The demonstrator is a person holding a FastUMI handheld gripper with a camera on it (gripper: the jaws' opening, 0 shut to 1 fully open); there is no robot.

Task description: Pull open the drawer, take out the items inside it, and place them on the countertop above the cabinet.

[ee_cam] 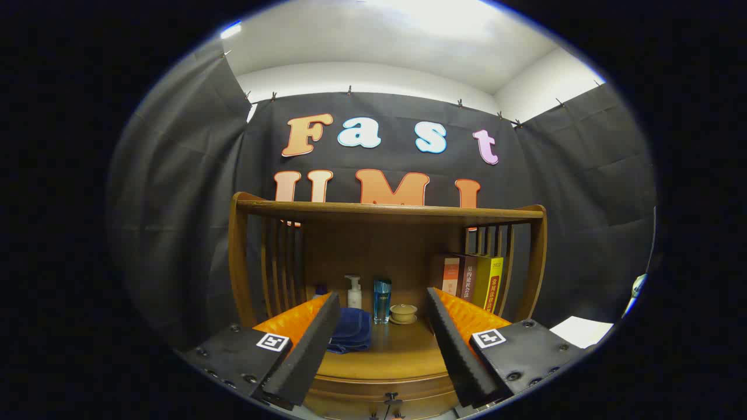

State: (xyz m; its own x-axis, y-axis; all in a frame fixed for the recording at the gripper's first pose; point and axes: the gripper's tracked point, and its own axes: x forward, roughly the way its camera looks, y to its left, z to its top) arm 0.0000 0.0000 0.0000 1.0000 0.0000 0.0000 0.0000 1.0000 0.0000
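gripper [382, 344] fingers wide, empty; cloth [352, 331], bottles, cup [403, 312] on countertop [391, 356] beyond

Cabinet [385, 361]: warm brown wood with a glossy finish; slatted side rails in the same brown.
Cloth [352, 329]: dark blue, folded, plain.
Pump bottle [353, 293]: white.
Tall bottle [381, 299]: translucent blue, darker at the cap.
Lidded cup [403, 312]: pale beige, on a matching saucer.
Books [471, 281]: three spines, one orange and white, one dark maroon, one yellow with a dark band.
Paper [581, 330]: white.
Gripper [382, 326]: each finger body carries a square black-and-white marker. Fingers apart, holding nothing.
Booth wall: black cloth. Ceiling: white.
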